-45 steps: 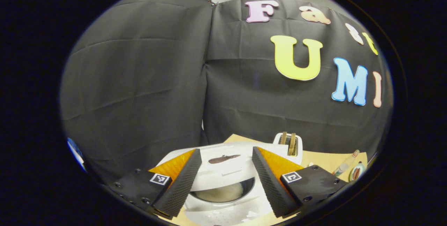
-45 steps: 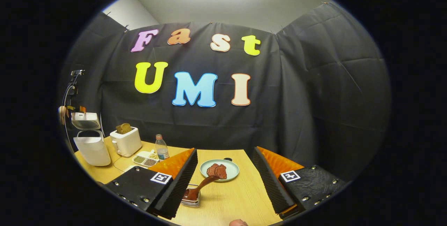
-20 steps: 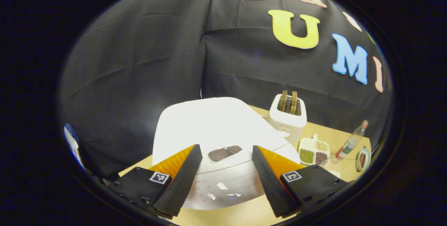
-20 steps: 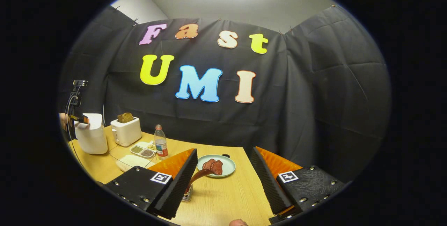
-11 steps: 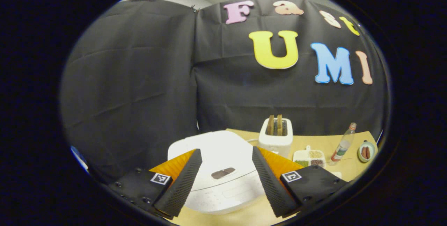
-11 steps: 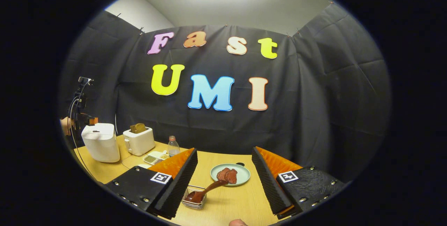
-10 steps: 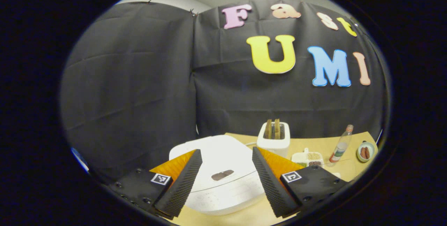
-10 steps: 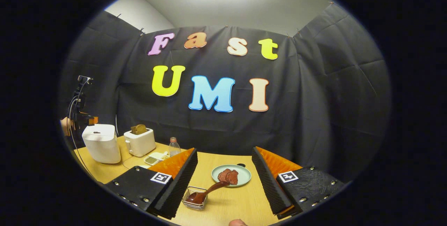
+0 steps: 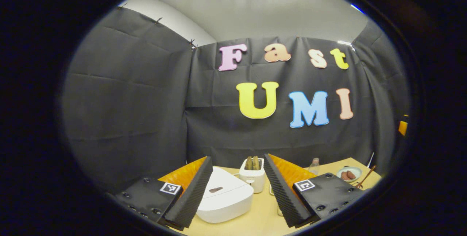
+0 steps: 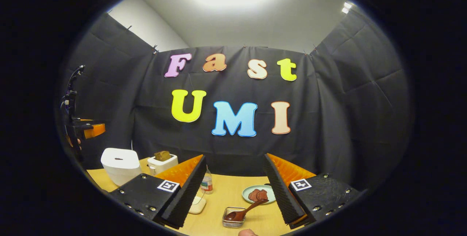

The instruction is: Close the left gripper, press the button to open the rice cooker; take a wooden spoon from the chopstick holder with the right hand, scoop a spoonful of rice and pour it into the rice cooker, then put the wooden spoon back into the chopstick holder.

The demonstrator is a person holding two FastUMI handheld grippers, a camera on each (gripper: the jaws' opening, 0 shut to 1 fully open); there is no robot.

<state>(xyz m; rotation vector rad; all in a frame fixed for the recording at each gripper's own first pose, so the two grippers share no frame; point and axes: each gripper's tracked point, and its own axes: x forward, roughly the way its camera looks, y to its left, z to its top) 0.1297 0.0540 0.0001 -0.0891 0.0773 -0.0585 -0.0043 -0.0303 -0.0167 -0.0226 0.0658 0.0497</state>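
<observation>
rice cooker [image 9: 225,201], lid down, on table [image 9: 262,217]; wooden spoon [image 10: 245,211] resting in wire holder [image 10: 233,223]; left gripper [image 9: 238,207] wide open, empty; right gripper [image 10: 233,199] wide open, empty.

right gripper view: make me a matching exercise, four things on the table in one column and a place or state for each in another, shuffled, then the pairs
Things
1. rice cooker
2. wooden spoon
3. toaster
4. green plate

Places or states
A. holds reddish-brown food
B. has bread in its top
C. leans out of the small holder
D. white, lid shut, far left on the table

Pairs: 1-D, 2-C, 3-B, 4-A
</observation>
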